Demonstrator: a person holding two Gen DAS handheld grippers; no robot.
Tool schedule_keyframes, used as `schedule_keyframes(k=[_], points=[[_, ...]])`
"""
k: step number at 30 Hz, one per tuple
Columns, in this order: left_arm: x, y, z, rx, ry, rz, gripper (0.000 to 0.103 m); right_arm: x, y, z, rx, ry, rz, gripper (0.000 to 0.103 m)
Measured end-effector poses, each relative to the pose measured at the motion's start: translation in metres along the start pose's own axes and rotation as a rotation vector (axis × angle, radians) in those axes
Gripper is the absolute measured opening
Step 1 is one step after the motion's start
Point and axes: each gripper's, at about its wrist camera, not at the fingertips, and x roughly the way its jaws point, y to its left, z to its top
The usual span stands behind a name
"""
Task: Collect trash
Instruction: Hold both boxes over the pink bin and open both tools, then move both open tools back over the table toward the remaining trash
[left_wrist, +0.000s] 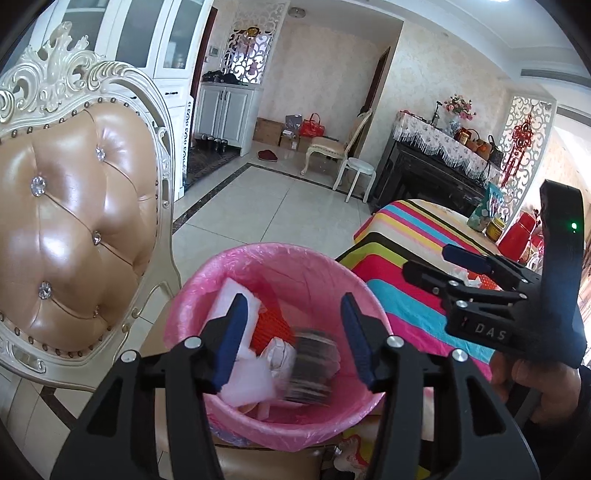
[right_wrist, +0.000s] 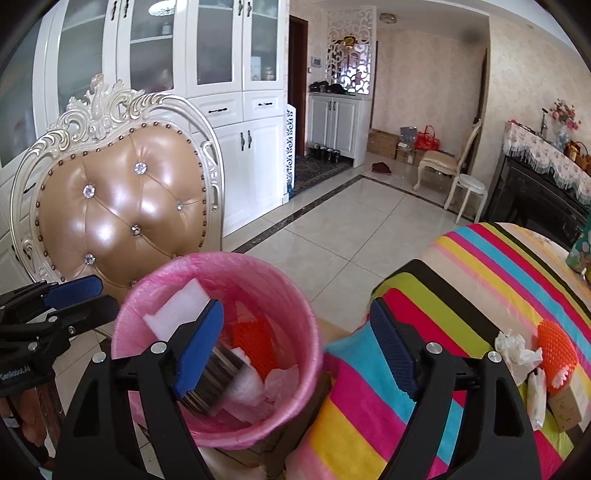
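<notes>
Your left gripper (left_wrist: 295, 332) tilts down over the pink bin (left_wrist: 325, 273), fingers apart and holding nothing; your right gripper (right_wrist: 295, 350) slants down between bin and striped tabletop (right_wrist: 480, 295), fingers wide and empty. A blurred, banded can (left_wrist: 312, 365) lies in the bin, its long axis hard to make out.

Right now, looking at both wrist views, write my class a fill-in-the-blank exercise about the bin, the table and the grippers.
1. The liner of the trash bin is ____ in colour.
2. A blurred metallic can is dropping into the ____.
3. The crumpled tissue lies on the ____ tablecloth.
4. The fingers of the left gripper stand ____, pressing on nothing.

Missing words: pink; bin; striped; open
</notes>
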Motion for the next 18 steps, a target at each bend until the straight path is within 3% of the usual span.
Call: schedule_keyframes(k=[18], points=[[0.001,-0.025,0.000,0.026,-0.003,-0.007,0.051,-0.020,-0.057,-0.029,0.065,0.006,-0.058,0.077]])
